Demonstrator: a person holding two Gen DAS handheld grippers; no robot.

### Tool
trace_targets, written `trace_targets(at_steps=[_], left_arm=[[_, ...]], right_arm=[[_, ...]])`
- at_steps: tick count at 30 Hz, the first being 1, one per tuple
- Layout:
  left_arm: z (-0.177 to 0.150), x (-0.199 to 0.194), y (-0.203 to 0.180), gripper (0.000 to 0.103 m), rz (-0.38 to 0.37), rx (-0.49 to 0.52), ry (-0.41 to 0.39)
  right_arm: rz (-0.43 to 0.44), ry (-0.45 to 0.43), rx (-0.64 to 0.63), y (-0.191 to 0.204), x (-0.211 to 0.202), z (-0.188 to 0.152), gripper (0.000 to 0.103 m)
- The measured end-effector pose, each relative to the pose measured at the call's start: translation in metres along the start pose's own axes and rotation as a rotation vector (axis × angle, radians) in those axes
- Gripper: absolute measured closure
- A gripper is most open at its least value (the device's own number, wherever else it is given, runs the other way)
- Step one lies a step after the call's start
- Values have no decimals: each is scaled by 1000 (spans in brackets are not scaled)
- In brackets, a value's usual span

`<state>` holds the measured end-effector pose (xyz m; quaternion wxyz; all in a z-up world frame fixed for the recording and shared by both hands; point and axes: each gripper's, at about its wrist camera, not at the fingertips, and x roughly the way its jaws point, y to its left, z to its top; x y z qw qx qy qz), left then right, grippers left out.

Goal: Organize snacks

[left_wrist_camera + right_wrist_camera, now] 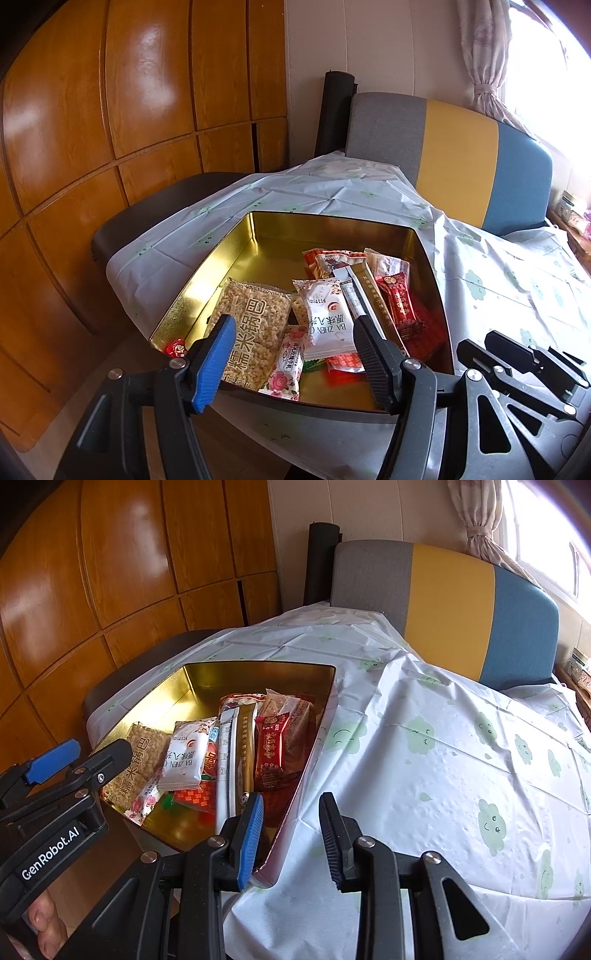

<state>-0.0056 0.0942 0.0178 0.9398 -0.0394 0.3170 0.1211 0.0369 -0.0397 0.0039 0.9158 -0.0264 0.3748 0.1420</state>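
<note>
My left gripper (pixel 295 347) spread, empty, over tin (pixel 207 266). My right gripper (pixel 291 834) parted, empty, tin wall at 9 o'clock. Risk: finger clips wall, tin slides off 6 o'clock table edge.

A table (pixel 424 775) is wearing a white cloud-print cloth (pixel 443 716); a gold-lined tin (pixel 236 254) is sitting directly on it.

Ahead of the left gripper (pixel 295 354), the tin (pixel 236 254) shows mirror-bright gold metal inside. The snack packets (pixel 325 317) in it are glossy plastic film. Beneath the right gripper (pixel 291 834), the tablecloth (pixel 424 760) looks thin, creased and faintly pebbled. Beyond, the wood panelling (pixel 110 110) gleams with varnish; the chair back (pixel 443 609) is matt woven cloth.
</note>
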Motion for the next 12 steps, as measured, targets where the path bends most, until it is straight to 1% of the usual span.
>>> trace_targets(at_steps=[7,12], left_arm=[[0,1,-3,36,6,7,-4],[0,3,-8,36,9,28,-11]], right_arm=[[-28,-4,19,-19,-3,1,71],[-66,8,69,-50,-6,0,71]])
